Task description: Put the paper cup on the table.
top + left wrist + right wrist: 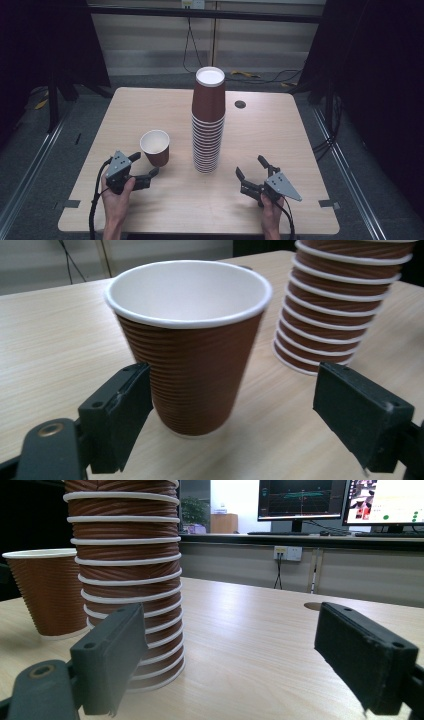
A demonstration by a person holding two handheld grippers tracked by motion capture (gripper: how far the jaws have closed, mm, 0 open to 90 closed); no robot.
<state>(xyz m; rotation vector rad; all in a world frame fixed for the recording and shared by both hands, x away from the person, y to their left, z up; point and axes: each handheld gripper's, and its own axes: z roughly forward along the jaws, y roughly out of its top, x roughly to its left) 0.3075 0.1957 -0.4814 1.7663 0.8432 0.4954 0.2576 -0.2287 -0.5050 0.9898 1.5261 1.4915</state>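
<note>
Single cup [155, 146] stands upright, mouth up, on the bench [150, 107] left of the tall stack of cups [208, 125], near it but apart. Left claw [143, 168] is spread wide just before the cup; in the left gripper view the cup [189, 345] sits between the jaws, close to the left one, contact not certain. Right claw [251, 173] is likewise released, nothing held, resting low to the right of the stack base.

Risks judged from here:
- A light empty cup could be nudged over or pushed away if one jaw meets it first, the cup being off-centre in the gap.
- The ribbed paper wall could be crushed by too hard a squeeze.
- The stack, tall and inverted, could be toppled by a careless sweep of either claw.

Hard to make out:
- Stack top is cut off in both gripper views.
- Cup count cannot be told.
- Small dark round mark [240, 104] beyond the stack is unidentified.
</note>
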